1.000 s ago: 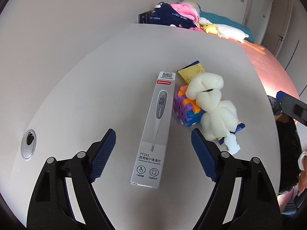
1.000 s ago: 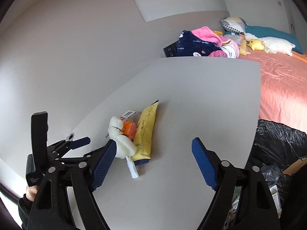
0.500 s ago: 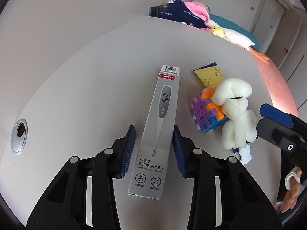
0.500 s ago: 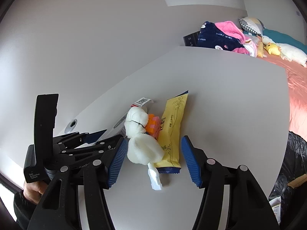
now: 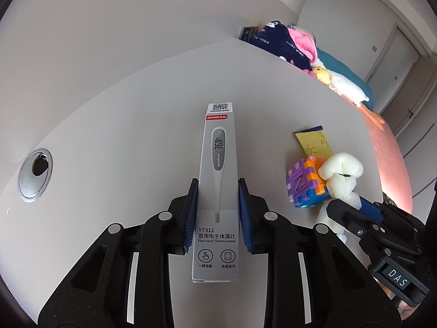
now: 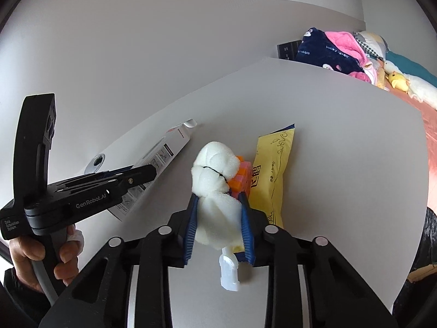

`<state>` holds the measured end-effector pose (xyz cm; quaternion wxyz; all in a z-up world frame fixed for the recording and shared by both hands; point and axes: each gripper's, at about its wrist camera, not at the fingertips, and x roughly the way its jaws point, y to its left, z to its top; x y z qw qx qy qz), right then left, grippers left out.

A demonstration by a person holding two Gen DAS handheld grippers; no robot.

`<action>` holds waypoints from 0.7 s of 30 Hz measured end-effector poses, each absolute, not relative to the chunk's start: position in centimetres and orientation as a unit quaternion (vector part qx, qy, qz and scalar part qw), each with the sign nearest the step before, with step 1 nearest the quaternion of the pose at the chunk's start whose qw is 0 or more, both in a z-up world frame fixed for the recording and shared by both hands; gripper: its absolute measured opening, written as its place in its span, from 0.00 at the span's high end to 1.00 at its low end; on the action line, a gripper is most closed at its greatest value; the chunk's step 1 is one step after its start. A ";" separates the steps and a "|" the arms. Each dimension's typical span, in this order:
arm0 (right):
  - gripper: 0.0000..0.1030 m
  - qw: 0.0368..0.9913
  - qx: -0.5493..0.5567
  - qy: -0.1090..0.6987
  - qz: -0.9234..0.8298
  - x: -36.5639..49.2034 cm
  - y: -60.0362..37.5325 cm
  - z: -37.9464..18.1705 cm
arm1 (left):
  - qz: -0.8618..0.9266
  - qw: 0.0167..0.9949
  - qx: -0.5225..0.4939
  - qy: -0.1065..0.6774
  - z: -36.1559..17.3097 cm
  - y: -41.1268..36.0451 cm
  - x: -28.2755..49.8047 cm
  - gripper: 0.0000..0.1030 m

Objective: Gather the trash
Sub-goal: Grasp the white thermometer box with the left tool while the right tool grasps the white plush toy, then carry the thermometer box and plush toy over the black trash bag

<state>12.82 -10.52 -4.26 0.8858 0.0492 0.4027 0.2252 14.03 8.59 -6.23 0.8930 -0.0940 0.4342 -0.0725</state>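
Observation:
A grey electronic-thermometer box (image 5: 218, 142) lies lengthwise on the white table (image 5: 123, 136). My left gripper (image 5: 218, 186) is closing, and its blue pads press on both long sides of the box. In the right wrist view, my right gripper (image 6: 218, 201) is closing too, its pads squeezing a white foam wad (image 6: 214, 164) tied with a black band. A small white plastic piece (image 6: 229, 273) sticks out below the wad. Behind it sit a purple-and-orange puzzle cube (image 5: 303, 186) and a yellow snack wrapper (image 6: 273, 169). The box (image 6: 169, 147) also shows there, beside the left gripper (image 6: 147, 172).
A metal cable grommet (image 5: 35, 176) is set into the table at the left. Beyond the table's far edge lies a bed with piled clothes (image 5: 284, 43) and a plush duck (image 5: 347, 84). A black trash bag (image 6: 428, 232) sits past the table's right edge.
Both grippers went from wide open to closed. The left closed onto the thermometer box. The right moved in over the foam wad and closed onto it.

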 end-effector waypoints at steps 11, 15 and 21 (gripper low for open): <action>0.79 0.895 0.087 0.377 0.221 11.3 -13.7 -2.0 | -0.072 0.906 -0.095 0.407 -4.5 8.7 13.1 0.74; 0.79 0.895 0.098 0.374 0.221 10.8 -15.0 -1.4 | -0.080 0.910 -0.088 0.397 -3.3 8.0 12.3 0.74; 0.79 0.901 0.107 0.361 0.215 9.7 -16.9 -0.4 | -0.097 0.916 -0.077 0.381 -1.6 5.8 11.1 0.74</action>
